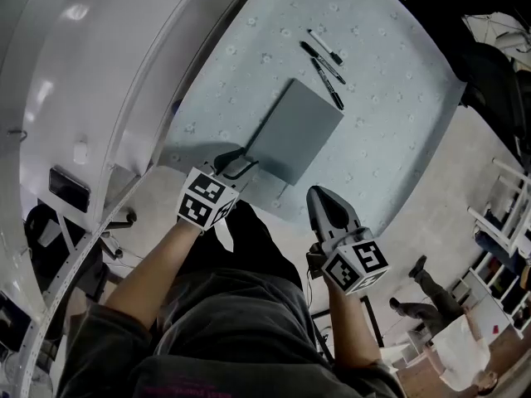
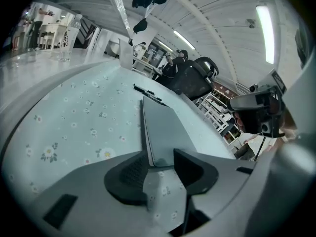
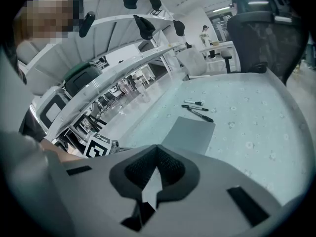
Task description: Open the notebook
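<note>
Now: notebook (image 1: 296, 129) closed, flat on flower-print bench (image 1: 390, 123), lying at slant to you. Your left tool (image 1: 249, 157) sits at notebook's near left corner, jaws spread, corner lying between tips; no clear pinch on cover. Your right tool (image 1: 317, 192) pressed together, holding nothing, tip hovering over bench's near edge, just beside notebook's nearest corner, apart from it. Three pens (image 1: 325, 60) lie beyond notebook's far end, close to it, well away from both tools.
</note>
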Demonstrator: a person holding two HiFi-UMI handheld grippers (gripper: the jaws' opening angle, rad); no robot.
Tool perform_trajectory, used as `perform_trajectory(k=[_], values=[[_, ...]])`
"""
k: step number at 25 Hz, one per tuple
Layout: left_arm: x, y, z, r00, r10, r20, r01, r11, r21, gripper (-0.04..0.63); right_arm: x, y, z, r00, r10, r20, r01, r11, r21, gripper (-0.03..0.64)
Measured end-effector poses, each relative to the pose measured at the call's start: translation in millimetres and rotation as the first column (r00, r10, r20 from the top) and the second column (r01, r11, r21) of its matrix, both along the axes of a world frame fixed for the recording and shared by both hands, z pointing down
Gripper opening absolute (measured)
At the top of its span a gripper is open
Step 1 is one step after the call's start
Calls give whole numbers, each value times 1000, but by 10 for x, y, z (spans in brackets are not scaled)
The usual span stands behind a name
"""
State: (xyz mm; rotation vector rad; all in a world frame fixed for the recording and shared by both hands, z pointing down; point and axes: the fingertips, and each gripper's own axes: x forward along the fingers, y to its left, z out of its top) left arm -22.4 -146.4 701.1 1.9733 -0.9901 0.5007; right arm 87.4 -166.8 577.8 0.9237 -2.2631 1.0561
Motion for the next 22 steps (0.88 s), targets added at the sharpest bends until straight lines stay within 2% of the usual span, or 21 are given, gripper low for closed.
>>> perform_trajectory(k=[11, 22], values=[[57, 42, 99, 1000, 12, 12, -11, 998, -67, 147, 85, 23, 49, 1000, 22, 4, -22, 1000, -19, 3], [10, 25, 154, 996, 19, 82, -10, 994, -107, 91, 120, 22, 73, 999, 35, 7, -34, 999, -27, 3]])
